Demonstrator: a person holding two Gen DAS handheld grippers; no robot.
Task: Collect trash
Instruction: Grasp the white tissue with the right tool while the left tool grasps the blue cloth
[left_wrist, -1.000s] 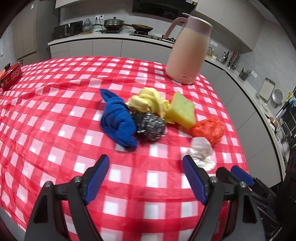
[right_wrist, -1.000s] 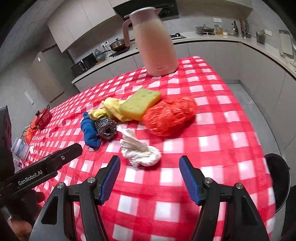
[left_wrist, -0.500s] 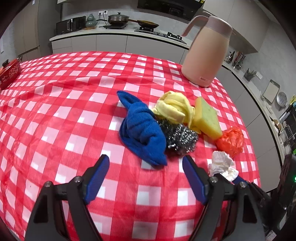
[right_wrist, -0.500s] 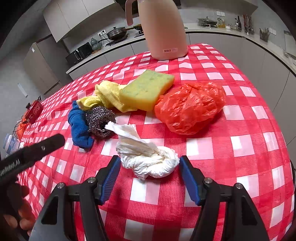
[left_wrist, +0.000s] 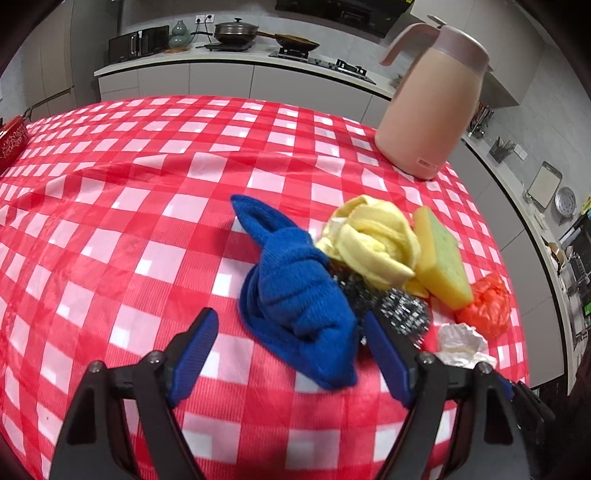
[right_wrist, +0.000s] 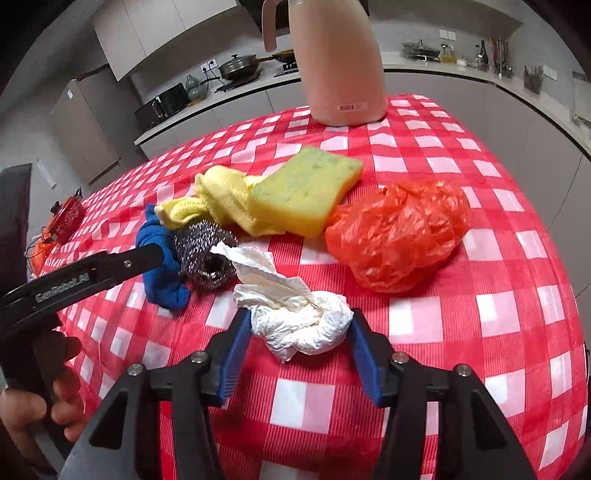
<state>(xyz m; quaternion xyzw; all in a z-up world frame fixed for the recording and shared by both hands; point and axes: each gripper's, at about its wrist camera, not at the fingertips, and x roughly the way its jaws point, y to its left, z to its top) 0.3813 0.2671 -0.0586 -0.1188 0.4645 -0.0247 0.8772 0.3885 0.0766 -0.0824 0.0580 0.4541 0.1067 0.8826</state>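
A crumpled white tissue lies near the table's front edge, between the blue pads of my right gripper. Its jaws are closing, and the pads stand right at the tissue's sides without squeezing it. An orange plastic bag lies just beyond on the right. My left gripper is open, its tips on either side of the near end of a blue cloth. In the right wrist view one finger of that gripper lies against the blue cloth.
A steel scourer, a yellow cloth and a yellow-green sponge are bunched beside the blue cloth. A tall pink jug stands at the back right. The checked table's edge drops off on the right. A person's hand holds the left gripper.
The right gripper came forward and down until the tissue lay between its pads, and the jaws narrowed. The left gripper moved forward and down to the blue cloth and stayed equally wide.
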